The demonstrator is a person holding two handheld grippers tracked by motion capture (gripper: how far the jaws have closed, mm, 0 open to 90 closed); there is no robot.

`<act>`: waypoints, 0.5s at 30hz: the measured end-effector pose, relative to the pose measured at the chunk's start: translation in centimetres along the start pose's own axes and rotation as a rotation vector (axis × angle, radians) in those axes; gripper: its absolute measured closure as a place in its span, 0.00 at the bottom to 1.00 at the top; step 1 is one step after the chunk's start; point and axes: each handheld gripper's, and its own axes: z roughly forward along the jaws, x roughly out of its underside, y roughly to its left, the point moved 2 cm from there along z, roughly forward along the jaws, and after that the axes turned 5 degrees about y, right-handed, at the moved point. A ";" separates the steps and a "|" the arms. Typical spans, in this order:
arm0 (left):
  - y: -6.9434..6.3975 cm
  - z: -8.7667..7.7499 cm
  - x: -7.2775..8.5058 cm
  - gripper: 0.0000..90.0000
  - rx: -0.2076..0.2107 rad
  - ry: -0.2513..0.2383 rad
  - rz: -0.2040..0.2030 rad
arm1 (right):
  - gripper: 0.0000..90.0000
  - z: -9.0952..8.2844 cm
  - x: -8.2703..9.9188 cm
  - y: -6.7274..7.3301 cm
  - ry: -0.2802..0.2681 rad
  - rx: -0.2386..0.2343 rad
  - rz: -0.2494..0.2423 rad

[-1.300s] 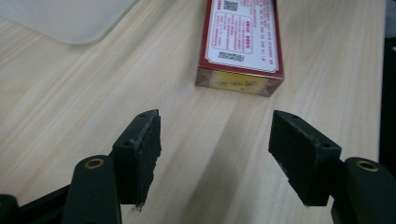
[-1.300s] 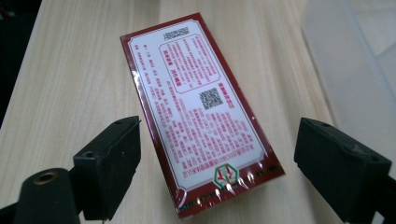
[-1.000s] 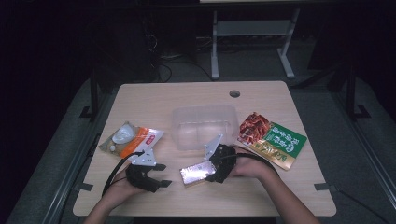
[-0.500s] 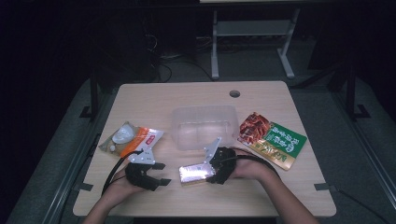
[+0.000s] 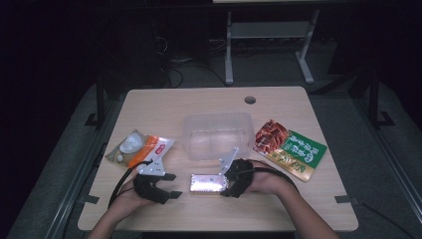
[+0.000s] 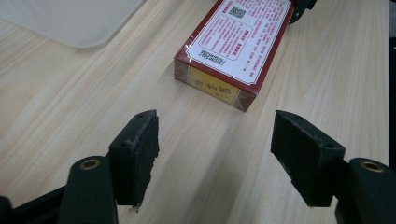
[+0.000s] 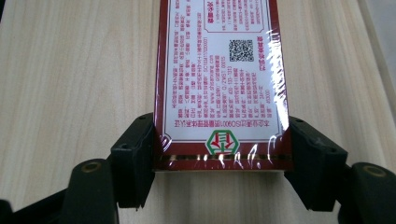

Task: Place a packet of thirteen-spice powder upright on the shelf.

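Observation:
A flat red-edged box (image 5: 208, 183) with a white printed label lies on the wooden table near the front edge. My right gripper (image 5: 226, 185) comes in from the box's right end. In the right gripper view its jaws have just been closing, and both pads (image 7: 135, 154) now press the long sides of the box (image 7: 219, 70). My left gripper (image 5: 174, 185) rests to the left of the box, pointing at it. In the left gripper view the left gripper (image 6: 215, 154) stands open, slightly wider than before, with only bare table between its jaws and the box (image 6: 233, 42) a short way ahead.
A clear plastic tub (image 5: 216, 134) stands just behind the box. An orange and white snack packet (image 5: 142, 149) lies at the left, a red and green packet (image 5: 291, 149) at the right. A cable hole (image 5: 250, 99) sits near the far edge.
The box has gone from tilted to lying flat on the table. The right gripper's jaws have drawn in onto its end. The left hand has stayed in place.

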 end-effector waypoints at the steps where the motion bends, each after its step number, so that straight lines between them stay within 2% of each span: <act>1: 0.0 0.0 0.0 0.33 0.000 0.000 0.006 | 0.36 0.0 0.0 0.1 0.001 0.000 0.000; 6: 0.0 -0.1 -0.3 0.27 0.018 -0.008 0.042 | 0.36 -0.4 0.3 0.2 -0.009 -0.016 0.013; 15: -0.1 0.0 -1.9 0.19 0.066 -0.017 0.159 | 0.36 -2.9 1.5 0.7 -0.083 -0.006 0.040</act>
